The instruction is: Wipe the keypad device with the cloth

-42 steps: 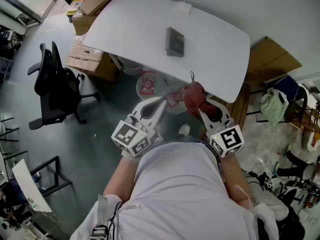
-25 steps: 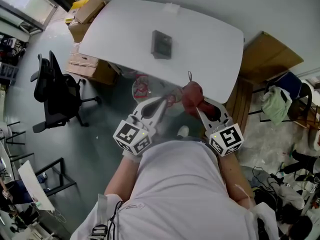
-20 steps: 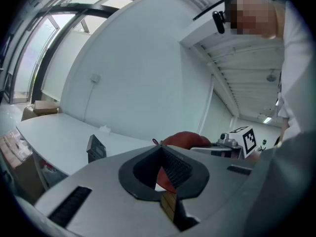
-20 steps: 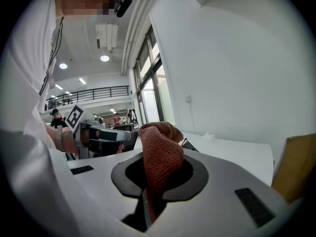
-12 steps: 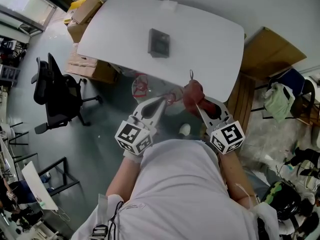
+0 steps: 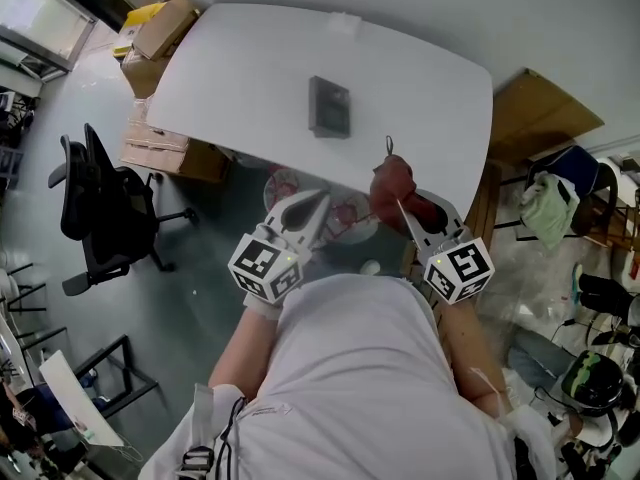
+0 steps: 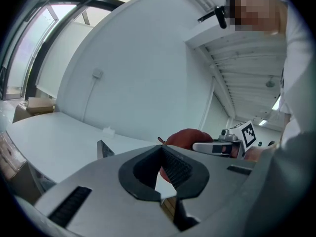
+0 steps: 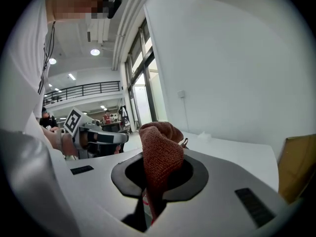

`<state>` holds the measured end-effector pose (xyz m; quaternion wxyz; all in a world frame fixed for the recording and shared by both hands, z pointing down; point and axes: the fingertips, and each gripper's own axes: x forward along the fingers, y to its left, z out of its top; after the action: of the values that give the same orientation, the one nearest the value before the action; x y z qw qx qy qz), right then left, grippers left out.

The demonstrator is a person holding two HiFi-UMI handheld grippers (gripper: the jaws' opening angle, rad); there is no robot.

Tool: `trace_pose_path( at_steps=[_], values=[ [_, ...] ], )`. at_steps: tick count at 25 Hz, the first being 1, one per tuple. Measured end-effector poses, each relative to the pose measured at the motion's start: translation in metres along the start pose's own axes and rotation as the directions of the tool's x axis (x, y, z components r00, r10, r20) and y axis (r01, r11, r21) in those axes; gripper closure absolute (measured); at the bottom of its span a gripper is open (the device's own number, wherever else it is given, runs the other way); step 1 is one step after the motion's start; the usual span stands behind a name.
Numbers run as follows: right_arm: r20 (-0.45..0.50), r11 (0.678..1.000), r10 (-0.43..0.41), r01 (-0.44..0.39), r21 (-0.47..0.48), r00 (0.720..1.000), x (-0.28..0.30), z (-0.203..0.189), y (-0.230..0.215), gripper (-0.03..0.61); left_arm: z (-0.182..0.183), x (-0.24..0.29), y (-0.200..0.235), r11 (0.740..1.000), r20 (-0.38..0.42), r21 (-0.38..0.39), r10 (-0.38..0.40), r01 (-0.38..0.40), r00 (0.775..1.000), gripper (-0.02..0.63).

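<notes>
The dark keypad device (image 6: 329, 106) lies flat near the middle of the white table (image 6: 240, 78); the left gripper view shows the device's edge (image 7: 103, 150). My right gripper (image 6: 395, 200) is shut on a bunched red-brown cloth (image 6: 391, 181) at the table's near edge. In the right gripper view the cloth (image 8: 159, 147) stands up between the jaws. My left gripper (image 6: 318, 200) hovers beside it, short of the table, shut with nothing in it. Both grippers are well short of the device.
A black office chair (image 6: 95, 203) stands to the left. Cardboard boxes (image 6: 165, 146) sit under the table's left end, and a cardboard panel (image 6: 545, 113) leans at the right. A round bin with red print (image 6: 335, 216) is below the grippers. A small white item (image 6: 342, 18) rests at the table's far edge.
The head view has drifted, so the table and device sit slightly differently in frame. Both grippers keep nearly the same pose, and the cloth stays held in the right one.
</notes>
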<state>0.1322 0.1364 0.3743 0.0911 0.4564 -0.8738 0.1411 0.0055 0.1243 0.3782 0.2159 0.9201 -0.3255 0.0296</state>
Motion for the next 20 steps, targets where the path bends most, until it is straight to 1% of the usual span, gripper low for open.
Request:
trace_pose_path(
  at_steps=[6,11,14,17,20],
  values=[
    [-0.051,0.999,-0.039,0.04,0.019,0.998,0.055,0.004,-0.003,0.523,0.015,0.007,0.058,0.999,-0.014,0.008,-0.043,0.043,0.999,0.603],
    [-0.098,0.998,-0.062,0.063,0.007,0.993,0.087,0.003,-0.001,0.523,0.015,0.009,0.089,0.997,-0.039,0.008,-0.075,0.075,0.996,0.603],
    [-0.124,0.998,-0.059,0.059,-0.003,0.991,0.108,0.002,-0.001,0.523,0.012,0.014,0.109,0.997,-0.054,0.021,-0.07,0.072,0.996,0.603],
    [-0.157,0.999,-0.043,0.044,-0.001,0.987,0.124,0.002,-0.008,0.523,0.009,0.025,0.123,0.997,-0.082,0.053,-0.049,0.054,0.995,0.601],
    [-0.19,1.0,-0.025,0.026,0.007,0.982,0.14,0.001,-0.019,0.523,0.009,0.035,0.135,0.998,-0.097,0.058,-0.03,0.036,0.995,0.601]
  ],
)
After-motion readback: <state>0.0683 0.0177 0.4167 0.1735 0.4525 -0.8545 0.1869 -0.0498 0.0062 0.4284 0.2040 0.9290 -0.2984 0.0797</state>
